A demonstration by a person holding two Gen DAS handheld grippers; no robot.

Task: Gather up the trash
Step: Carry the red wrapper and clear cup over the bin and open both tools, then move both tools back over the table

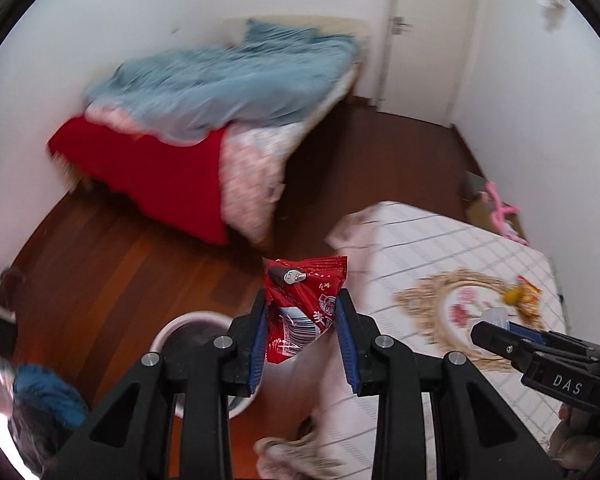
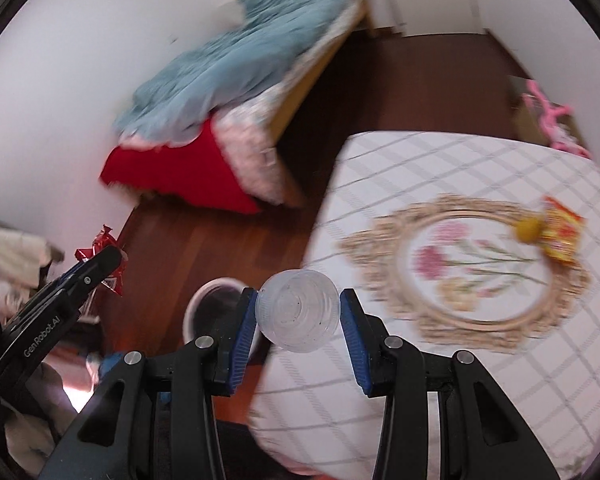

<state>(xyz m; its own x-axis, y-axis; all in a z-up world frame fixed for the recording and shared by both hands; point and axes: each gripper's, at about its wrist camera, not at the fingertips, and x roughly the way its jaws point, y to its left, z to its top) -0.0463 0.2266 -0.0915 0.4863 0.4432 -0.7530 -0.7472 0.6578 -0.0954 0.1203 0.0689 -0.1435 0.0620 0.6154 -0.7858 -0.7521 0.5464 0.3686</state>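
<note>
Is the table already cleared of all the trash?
No, an orange-yellow wrapper and a small yellow lump lie on the table.

- A home bedroom: an unmade bed [image 1: 220, 120] with a blue quilt [image 1: 236, 76] and red sheet [image 1: 148, 176] stands against the white wall.
- Dark wooden floorboards [image 1: 112, 264]; a white door [image 1: 428, 28] with a lever handle.
- A table under a checked floral tablecloth [image 2: 480, 248].
</note>
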